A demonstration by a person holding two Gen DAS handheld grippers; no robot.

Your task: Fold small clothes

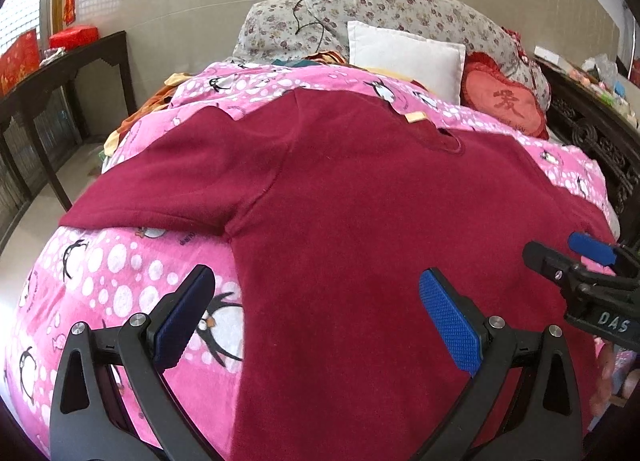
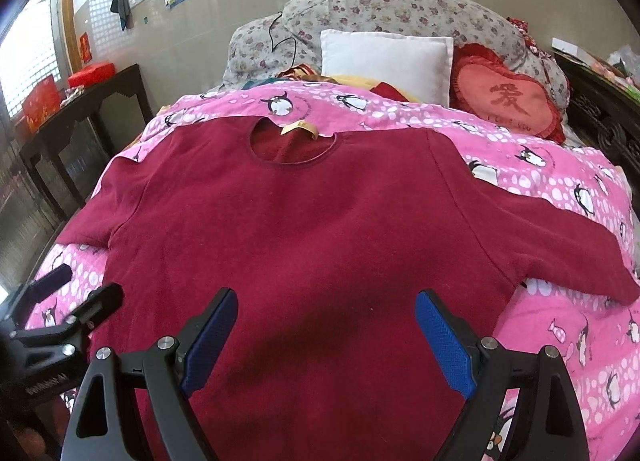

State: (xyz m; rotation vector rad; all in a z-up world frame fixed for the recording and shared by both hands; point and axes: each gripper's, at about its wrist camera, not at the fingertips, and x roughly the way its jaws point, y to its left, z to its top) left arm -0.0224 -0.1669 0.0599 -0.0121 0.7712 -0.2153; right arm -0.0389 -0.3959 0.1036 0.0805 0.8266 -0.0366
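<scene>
Right wrist: shirt [image 2: 304,229] on blanket [image 2: 560,325]

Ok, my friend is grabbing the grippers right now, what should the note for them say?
Left gripper: open, holding nothing, above the lower left side of the sweater.
Right gripper: open, holding nothing, above the lower middle of the sweater.
Dark red sweater: lying flat on the pink penguin blanket, neckline toward the pillows, both sleeves spread out.
Done: sweater is laid out.
Left: no fold is made yet; fold the sleeves in, then the body.
</scene>
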